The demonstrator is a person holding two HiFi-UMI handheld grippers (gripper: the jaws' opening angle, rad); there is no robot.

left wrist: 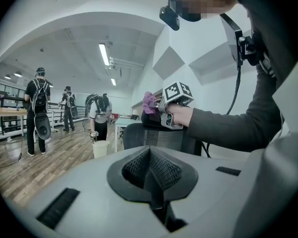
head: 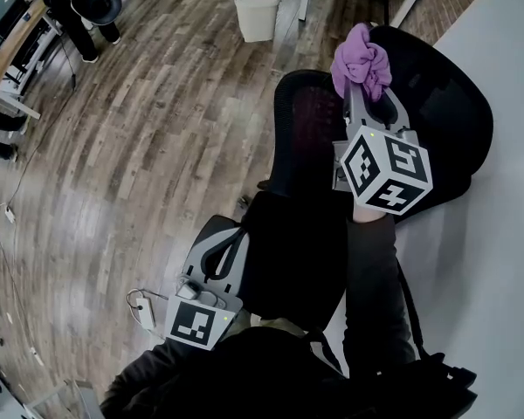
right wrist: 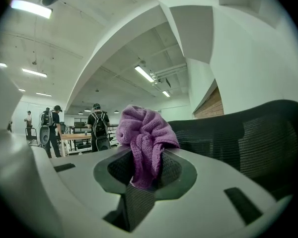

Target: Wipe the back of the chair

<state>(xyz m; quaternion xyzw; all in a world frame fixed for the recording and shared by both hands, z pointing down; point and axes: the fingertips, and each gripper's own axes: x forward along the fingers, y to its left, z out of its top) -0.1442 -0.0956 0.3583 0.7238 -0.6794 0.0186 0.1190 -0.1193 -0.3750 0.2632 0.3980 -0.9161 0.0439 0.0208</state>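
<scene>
Cloth (right wrist: 143, 133): purple, bunched; lower end clamped in the right gripper (right wrist: 143, 176), the rest bulging out above the jaw tips.
Right gripper state: jaws closed on the cloth; in the right gripper view the fabric fills the gap between them.
Right gripper position: far right in the head view, raised over the chair (head: 307, 127), jaws pointing away from the person; marker cube toward the near side, with a dark sleeve (head: 374, 286) behind it.
Chair: black, mesh back; stands right of centre, close to the white wall (head: 498, 260).
Cloth relative to chair: at the top edge of the chair back, the mesh just to its right in the right gripper view; contact cannot be confirmed.
Left gripper (left wrist: 151, 171) state: jaws pressed together, nothing between them.
Left gripper position: near left, low, close to the person's body, well apart from the cloth and pointing toward the chair.
Floor (head: 140, 147): wood planks, covering the left of the scene.
Waste bin (head: 258, 13): white, on the floor beyond the chair.
People (left wrist: 37, 110): several standing at the far left of the room, near a wooden table.
</scene>
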